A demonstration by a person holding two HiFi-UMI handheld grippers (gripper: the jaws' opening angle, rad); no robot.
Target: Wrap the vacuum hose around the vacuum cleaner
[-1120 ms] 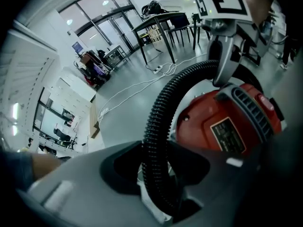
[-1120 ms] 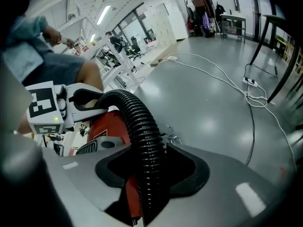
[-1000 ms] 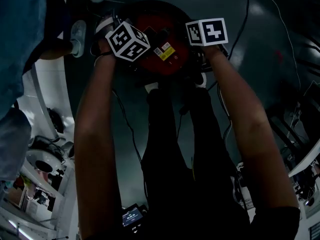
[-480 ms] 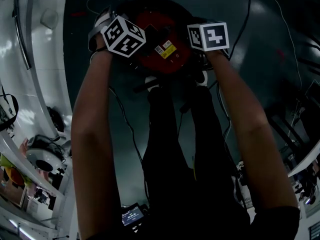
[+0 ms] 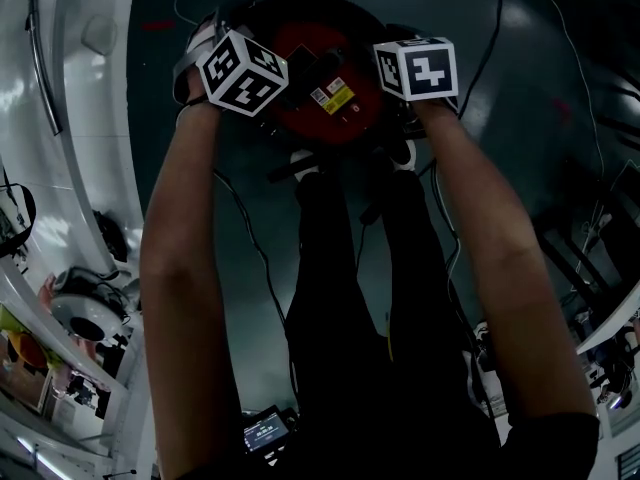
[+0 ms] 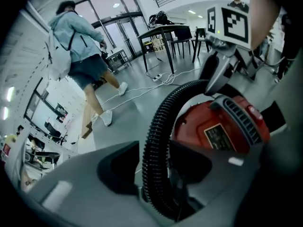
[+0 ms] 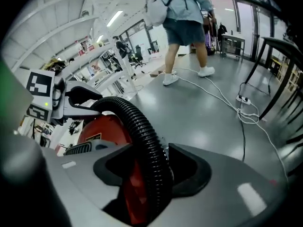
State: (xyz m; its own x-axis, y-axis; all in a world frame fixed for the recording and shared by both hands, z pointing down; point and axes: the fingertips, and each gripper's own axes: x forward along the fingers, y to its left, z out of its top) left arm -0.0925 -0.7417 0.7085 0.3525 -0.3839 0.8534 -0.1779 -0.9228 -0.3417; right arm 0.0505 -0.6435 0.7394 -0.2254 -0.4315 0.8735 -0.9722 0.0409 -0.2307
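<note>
Left tongs [image 6: 155, 174] just opened wider, right tongs [image 7: 154, 174] just narrowed, both loose around the hose [image 6: 158, 122]; we judge the vacuum cleaner [image 6: 215, 126] half-wrapped.

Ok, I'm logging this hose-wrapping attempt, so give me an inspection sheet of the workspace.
Surface: glossy grey floor.
Job's things: red vacuum cleaner, black ribbed hose arching over it.
Clutter: nothing seen.
Grippers: left gripper, jaws just opening, hose loose between them; right gripper, jaws just closing, hose between them, seemingly not yet pinched.
Cables: white cord and power strip on the floor.
Surroundings: person walking past, black table.
</note>
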